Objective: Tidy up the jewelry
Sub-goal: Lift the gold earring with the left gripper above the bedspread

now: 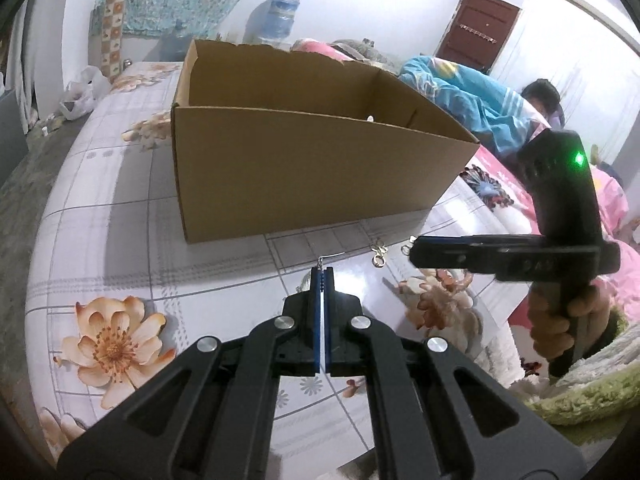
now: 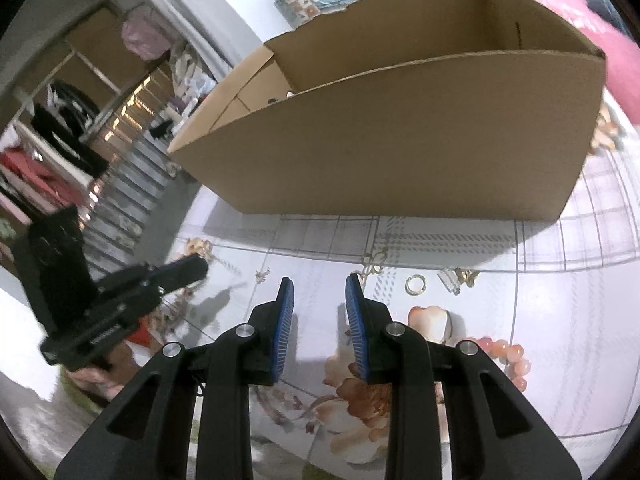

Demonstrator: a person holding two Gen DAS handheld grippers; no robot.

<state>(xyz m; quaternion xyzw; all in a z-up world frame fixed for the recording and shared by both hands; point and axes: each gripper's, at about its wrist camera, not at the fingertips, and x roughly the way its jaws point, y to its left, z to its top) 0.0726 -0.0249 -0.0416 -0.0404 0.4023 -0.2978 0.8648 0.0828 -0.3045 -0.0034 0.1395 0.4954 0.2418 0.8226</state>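
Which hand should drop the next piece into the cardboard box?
Left. The left gripper is shut on a small earring in front of the cardboard box. The right gripper is open and empty above loose pieces on the bedsheet.

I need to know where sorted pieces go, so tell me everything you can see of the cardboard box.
The box is plain brown corrugated cardboard, open-topped, its far rim torn ragged. It stands upright on the flowered bedsheet, beyond both grippers, neither touching it. Small items lie inside, too hidden to identify. Loose jewelry lies on the sheet before its front wall.
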